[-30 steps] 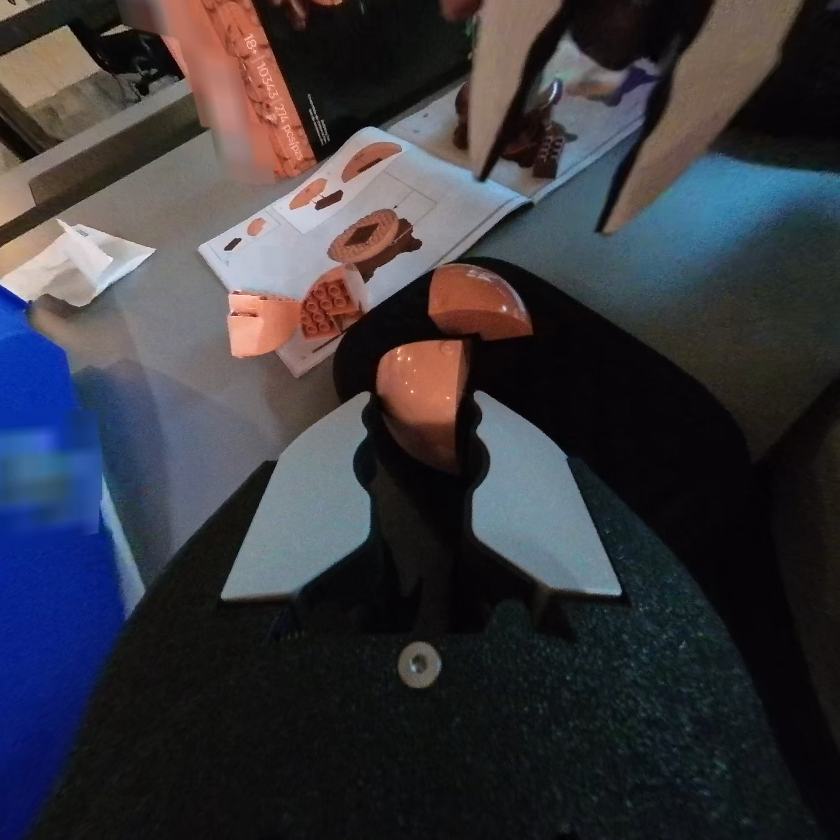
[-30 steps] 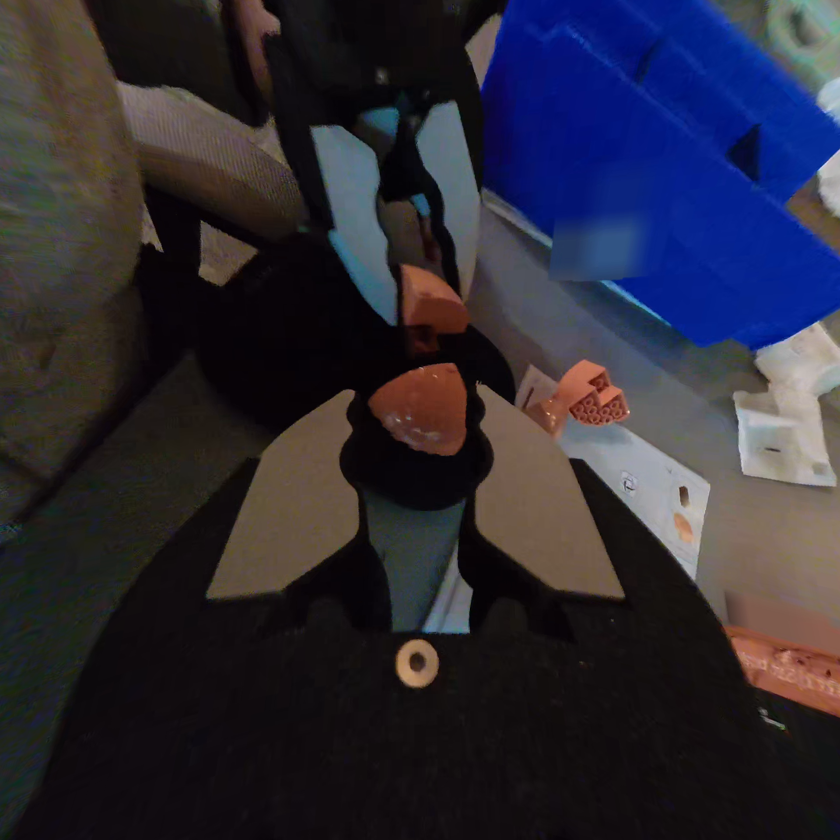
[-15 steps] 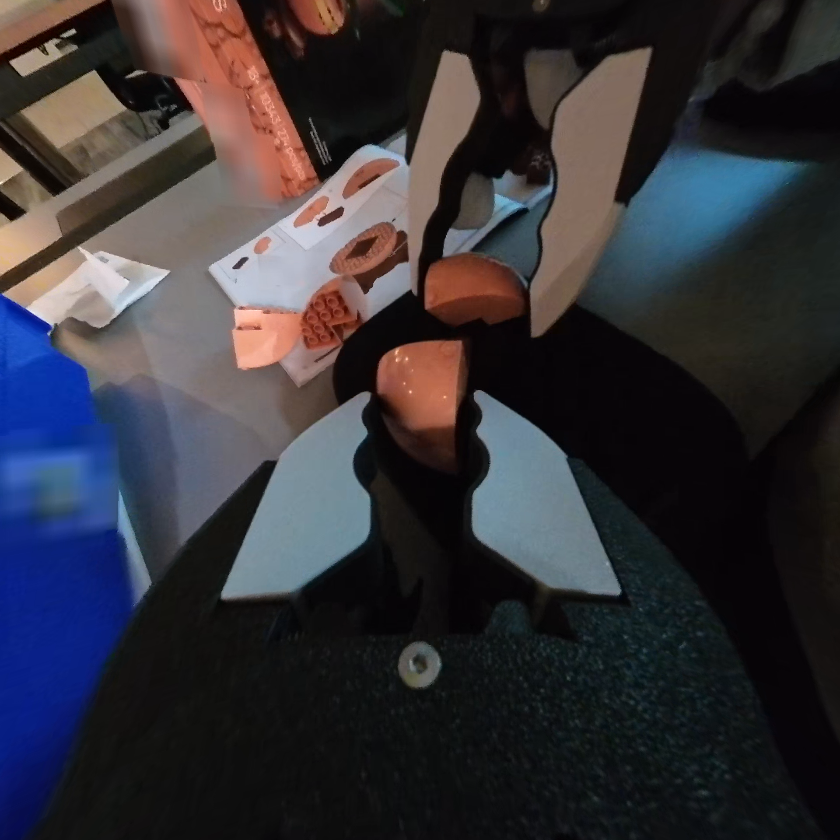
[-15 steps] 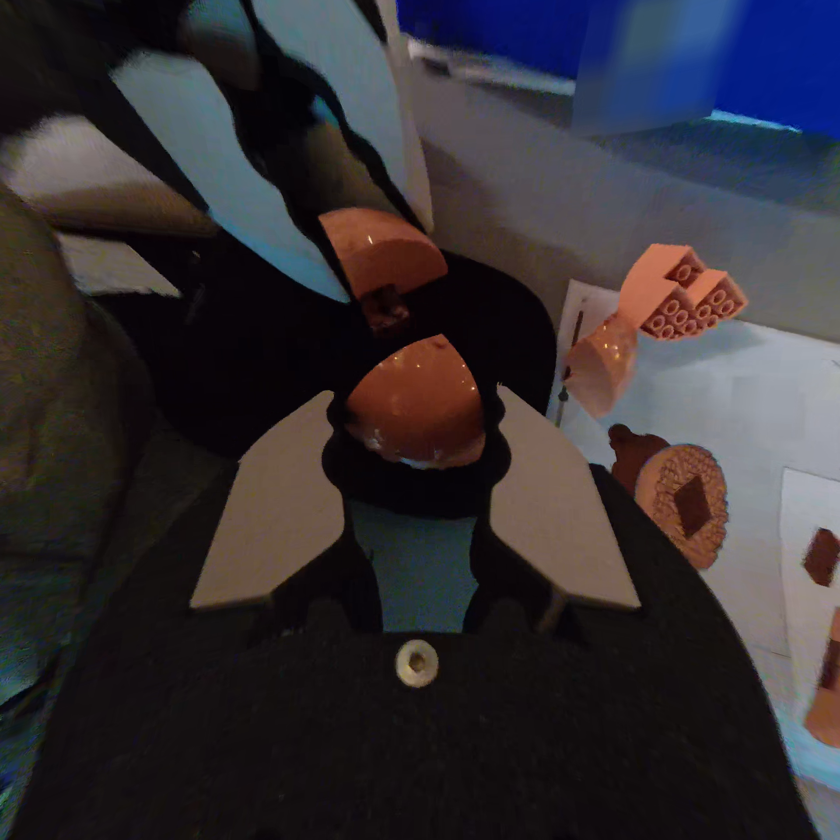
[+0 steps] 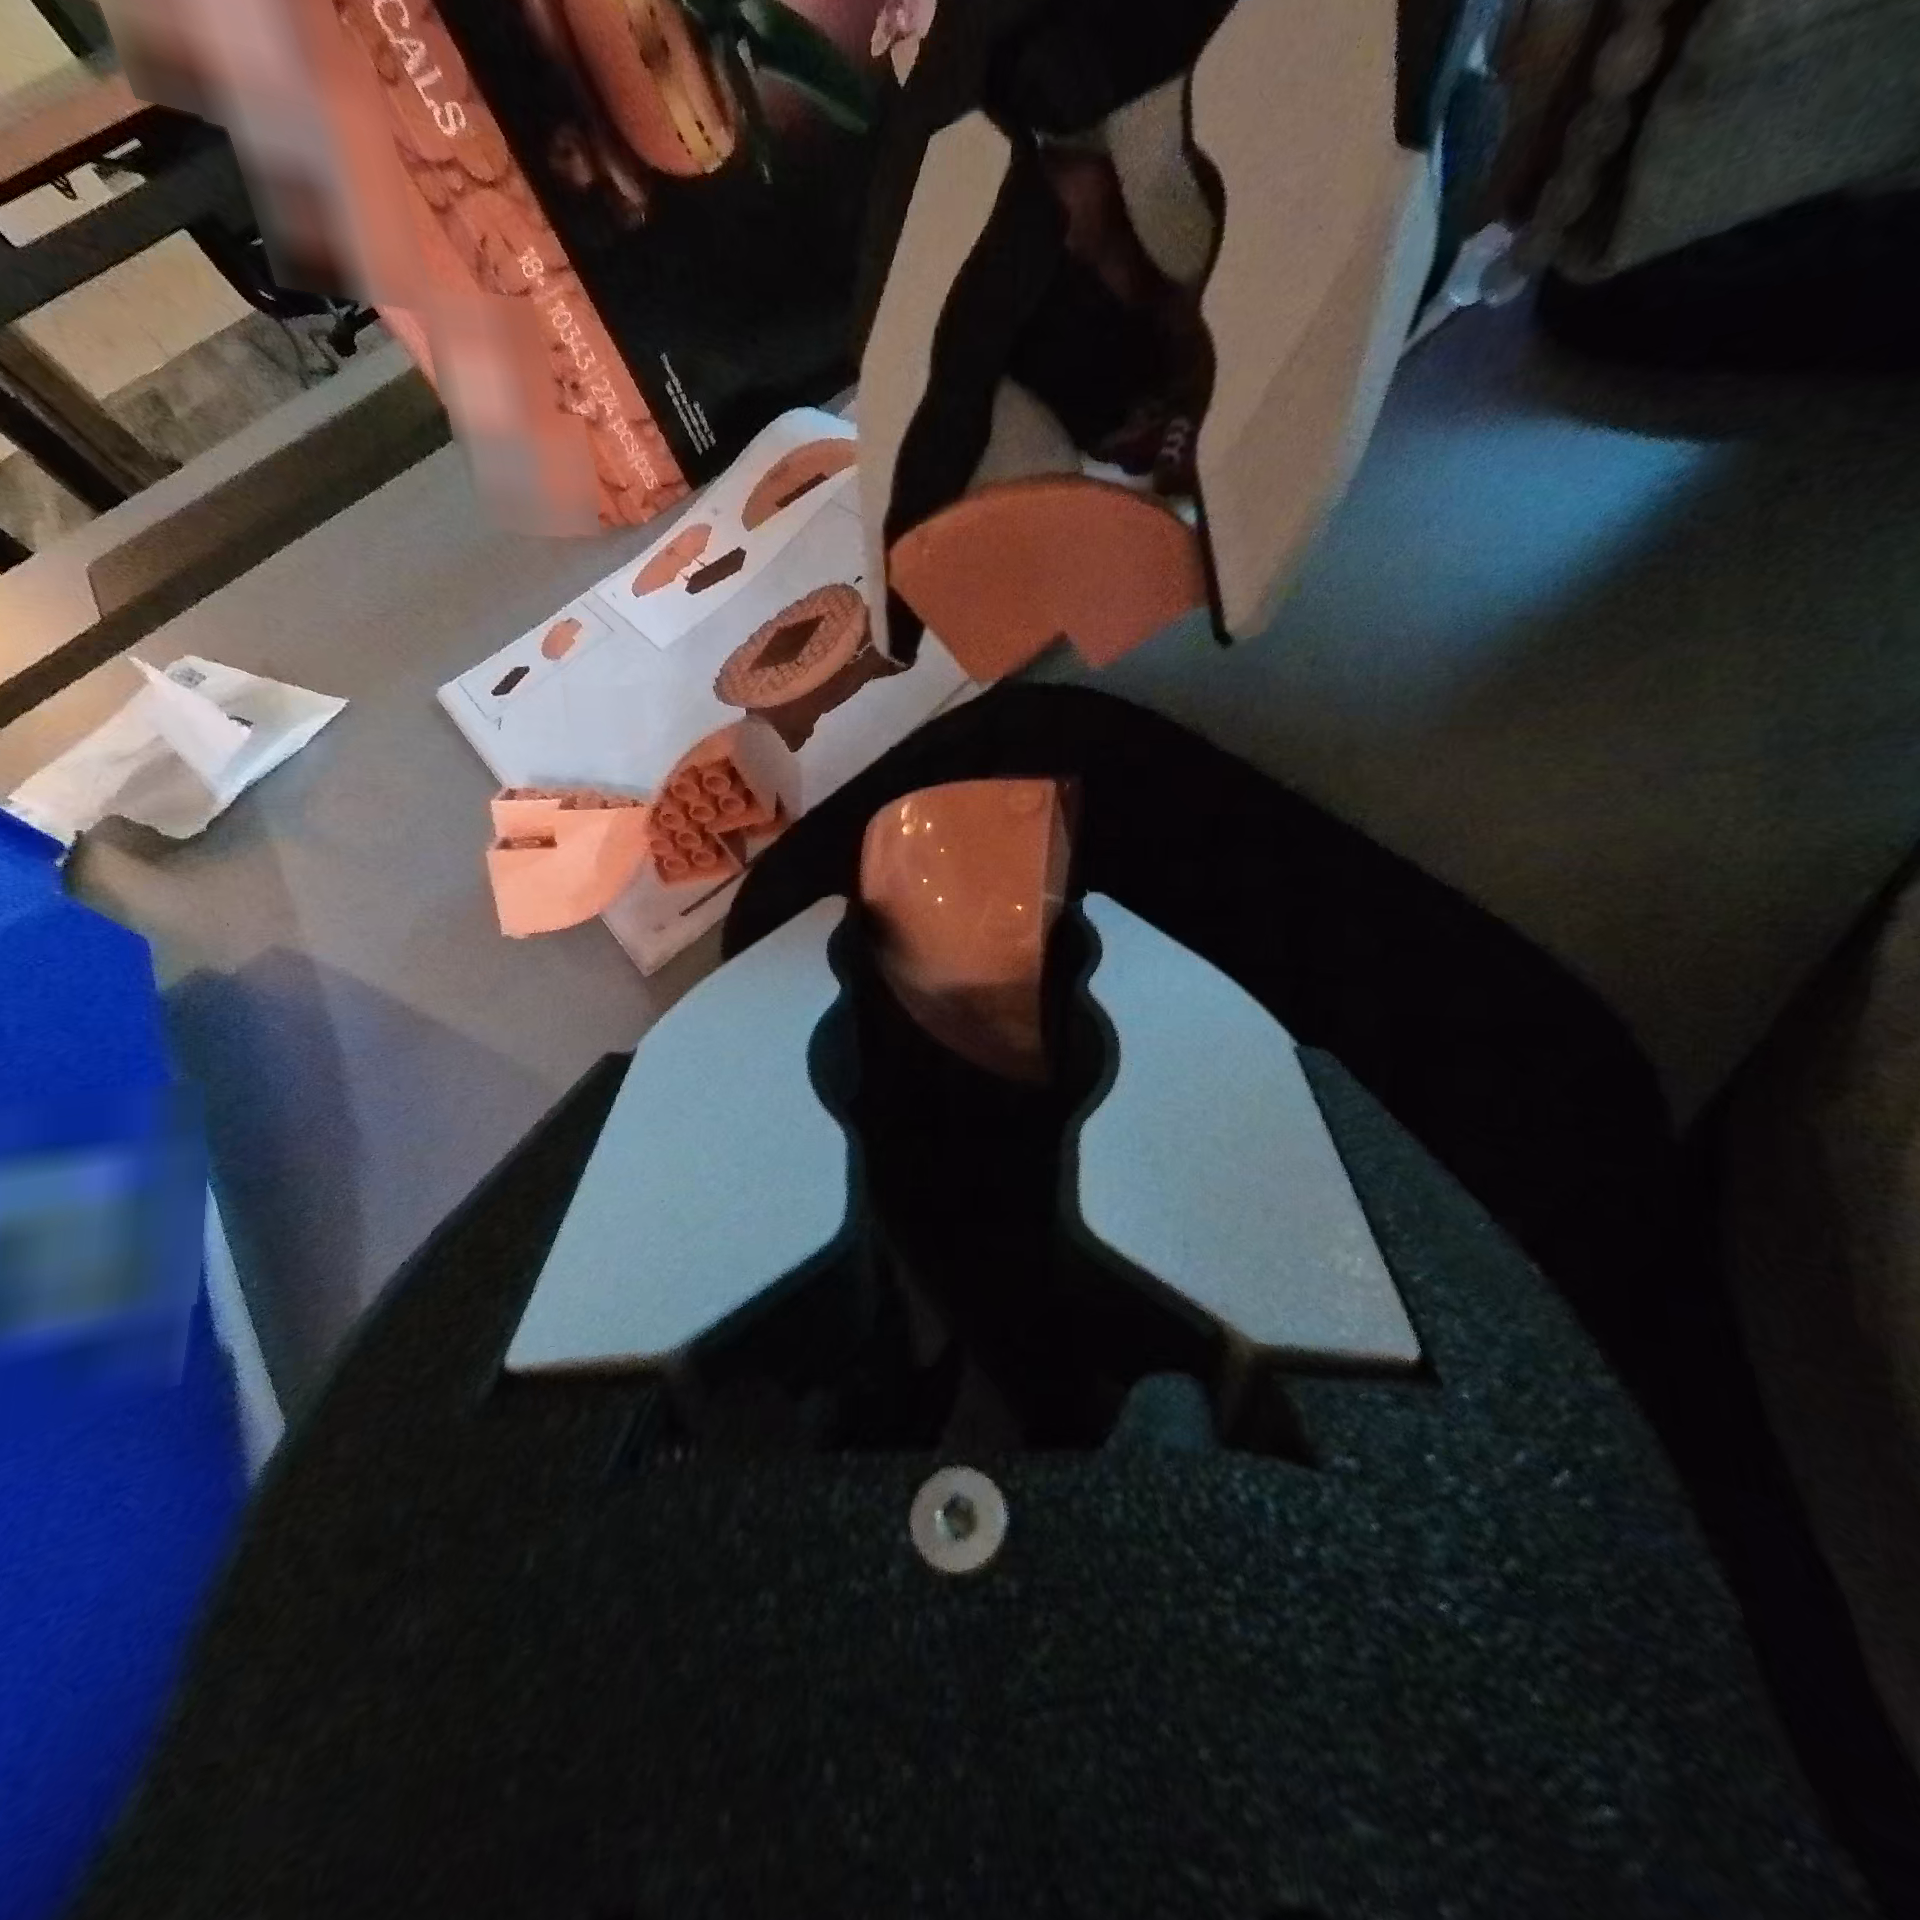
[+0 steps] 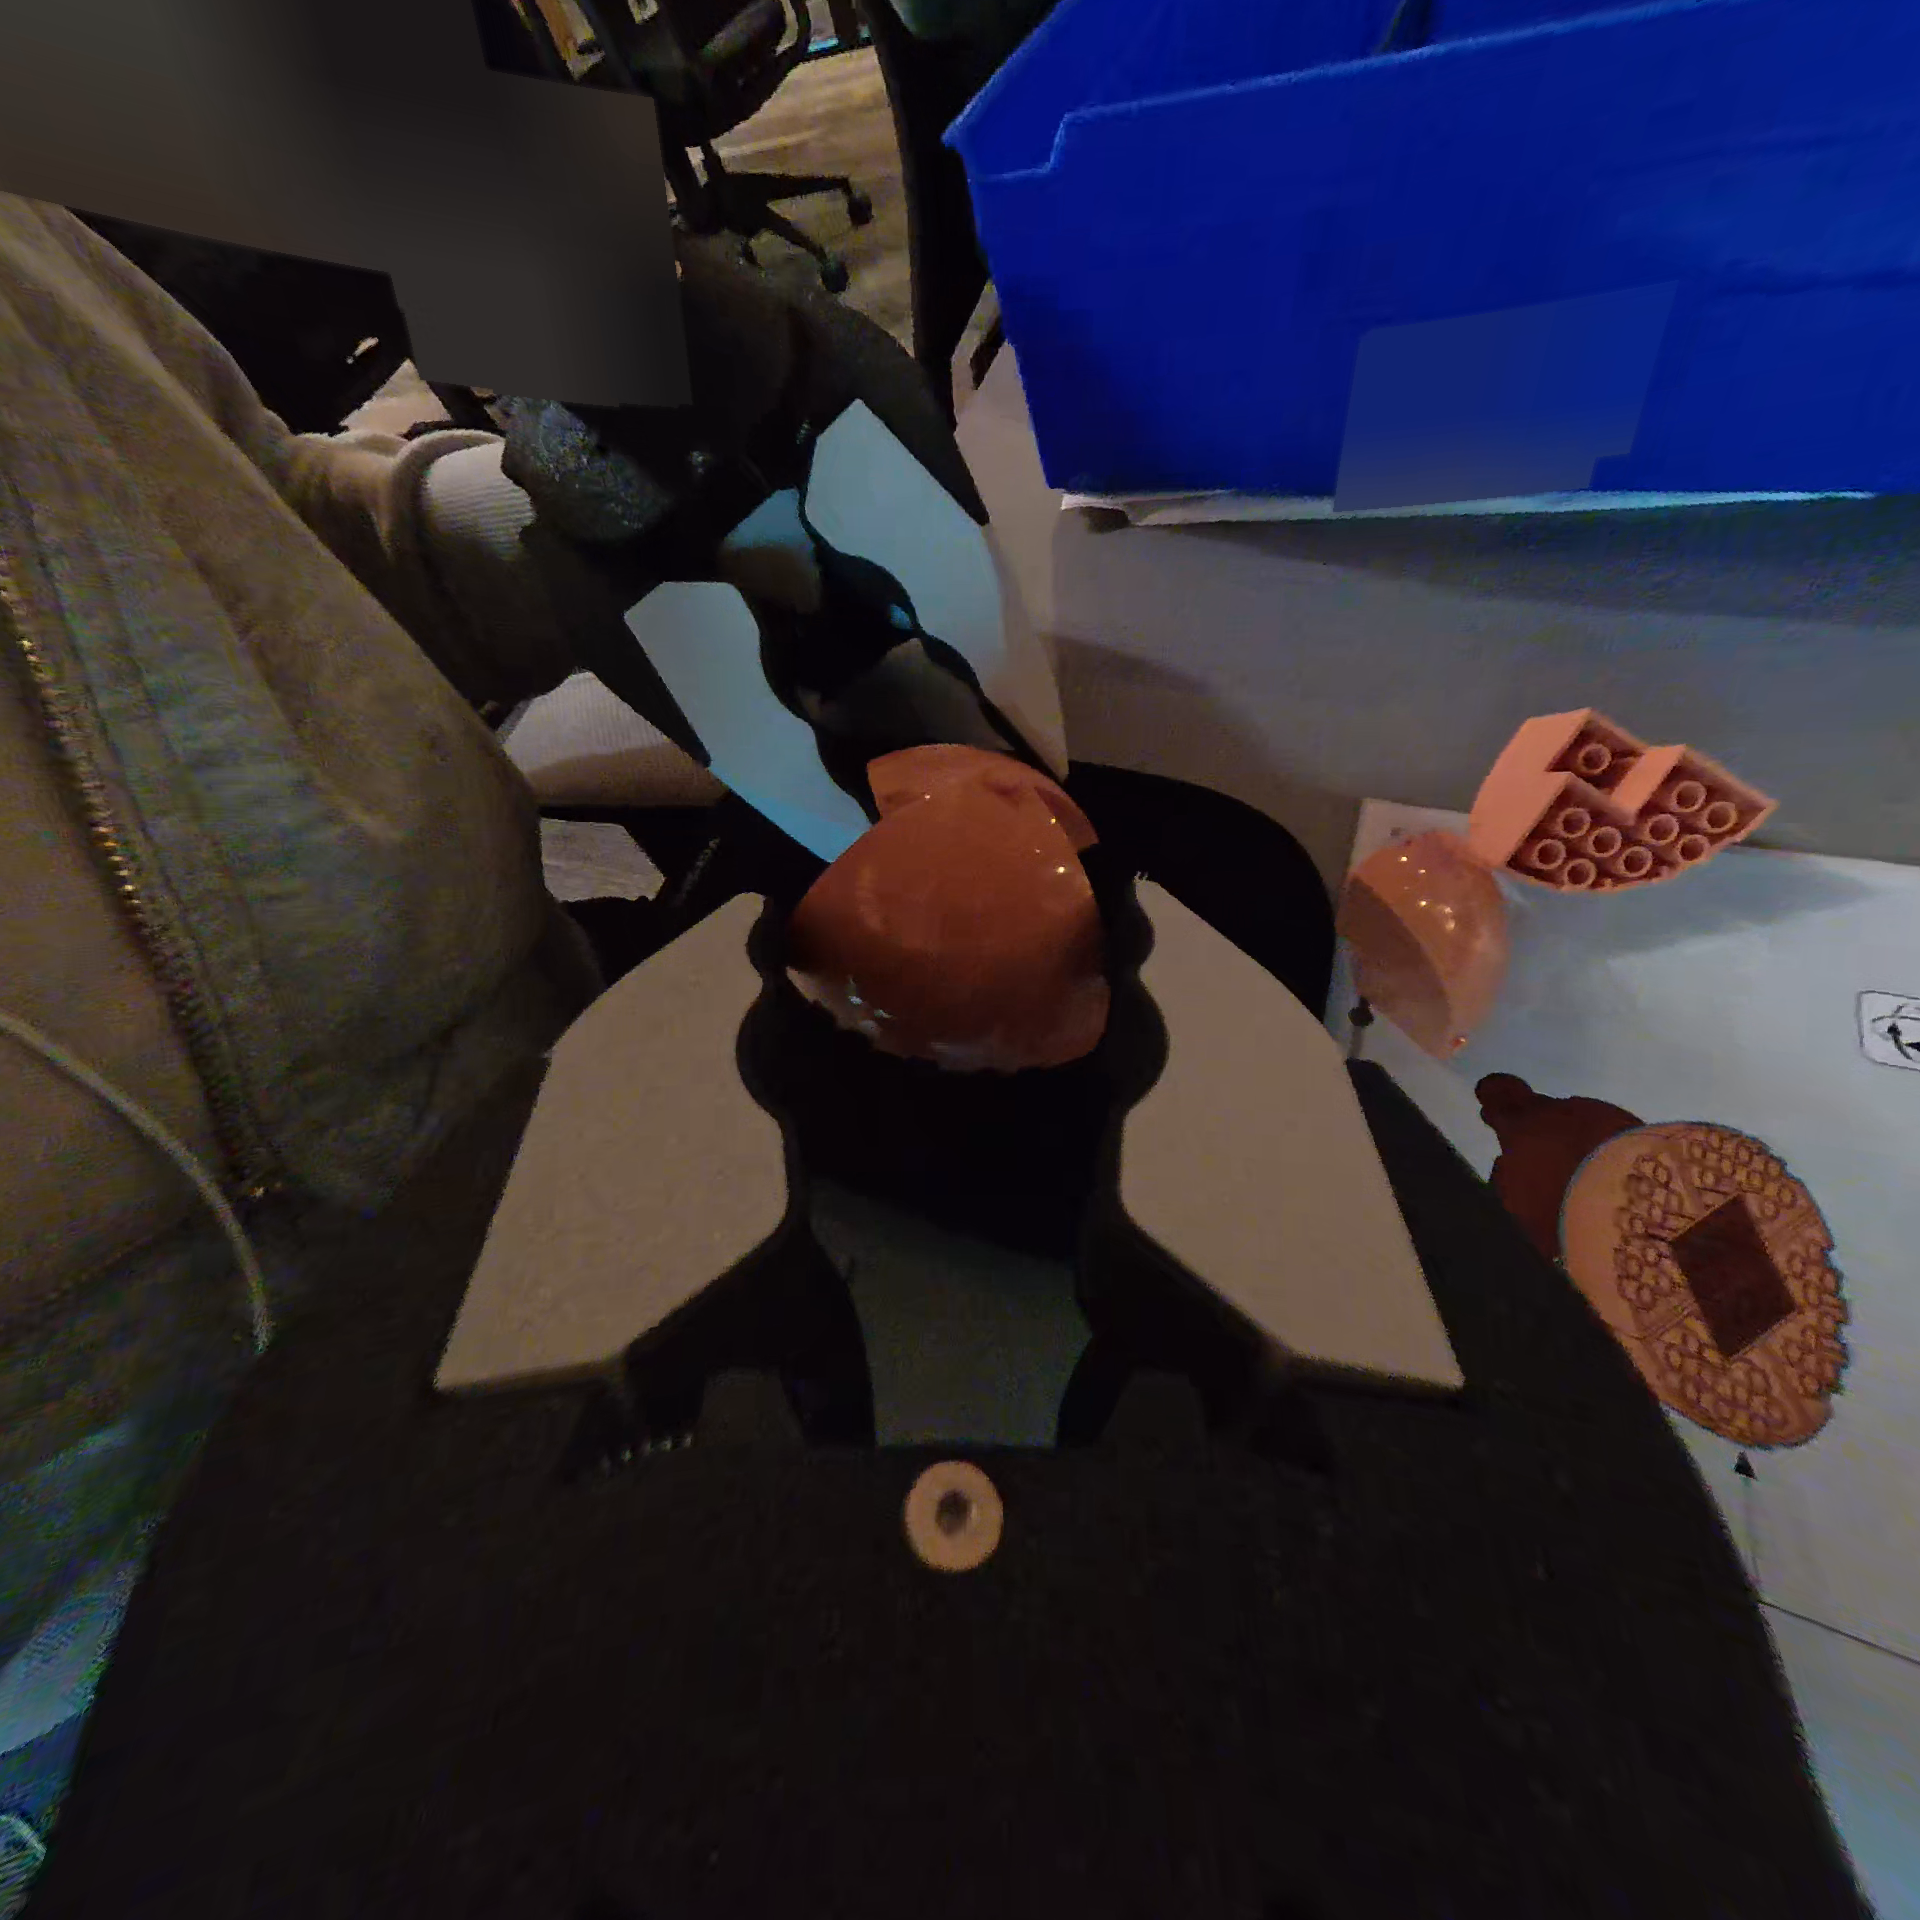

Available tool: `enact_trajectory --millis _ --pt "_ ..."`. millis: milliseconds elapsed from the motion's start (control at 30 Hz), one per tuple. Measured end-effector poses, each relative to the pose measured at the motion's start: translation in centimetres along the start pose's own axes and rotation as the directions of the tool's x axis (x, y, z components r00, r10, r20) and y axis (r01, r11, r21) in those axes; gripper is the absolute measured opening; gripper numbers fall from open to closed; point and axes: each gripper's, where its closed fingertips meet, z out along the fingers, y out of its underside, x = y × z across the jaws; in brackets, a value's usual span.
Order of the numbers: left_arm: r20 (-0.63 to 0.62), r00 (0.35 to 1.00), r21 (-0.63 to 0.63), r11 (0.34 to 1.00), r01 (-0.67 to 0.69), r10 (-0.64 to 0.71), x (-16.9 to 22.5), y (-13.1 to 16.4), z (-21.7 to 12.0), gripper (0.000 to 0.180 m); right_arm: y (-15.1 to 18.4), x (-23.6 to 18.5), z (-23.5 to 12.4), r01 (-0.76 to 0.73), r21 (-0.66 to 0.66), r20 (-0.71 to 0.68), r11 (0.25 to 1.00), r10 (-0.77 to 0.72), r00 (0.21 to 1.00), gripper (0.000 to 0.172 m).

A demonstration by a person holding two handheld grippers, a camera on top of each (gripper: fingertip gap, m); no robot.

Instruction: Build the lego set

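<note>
Whereas a second ago the right gripper [image 6: 940,935] sat well apart at 12 o'clock in the left wrist view, its orange dome piece [image 6: 951,940] now hangs just beyond the left gripper [image 5: 961,914]. Both grippers are clamped, each on its own orange curved piece [image 5: 961,894]. Loose bricks [image 5: 665,842] lie at 10 o'clock on the booklet [image 5: 623,675], on the table [image 5: 364,623].

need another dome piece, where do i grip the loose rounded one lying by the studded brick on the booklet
Judging by its pose, grip the loose dome piece across its two flat cut faces, fingers coming down from above. Its curved glossy shell would likely slip, and the studded brick crowds its far side.
</note>
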Motion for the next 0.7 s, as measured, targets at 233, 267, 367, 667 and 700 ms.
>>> enact_trajectory --millis 233,267,367,667,700 --pt "0.004 1.000 0.007 1.000 0.017 -0.017 0.0 -0.3 0.0 0.037 -0.4 0.0 -0.5 0.018 0.046 -0.013 0.999 -0.017 1.000 0.059" --pt "0.009 1.000 -0.004 1.000 0.015 -0.015 -0.1 -0.2 0.1 0.036 -0.3 0.1 -0.5 0.018 0.041 -0.017 0.999 -0.017 1.000 0.059" --pt "0.026 1.000 -0.033 0.999 -0.011 0.012 -0.2 0.2 0.1 0.037 0.6 0.1 -0.5 0.070 -0.013 -0.002 0.997 -0.070 0.998 0.059" --pt "0.097 0.995 -0.076 0.997 -0.004 0.011 -1.8 1.2 -1.3 0.037 3.6 -0.8 2.1 0.633 -0.118 0.308 0.765 -0.578 0.756 0.059" --pt "0.104 0.995 -0.082 0.997 -0.004 0.012 -1.9 1.3 -1.5 0.037 3.7 -0.5 2.3 0.643 -0.131 0.329 0.754 -0.579 0.746 0.059"
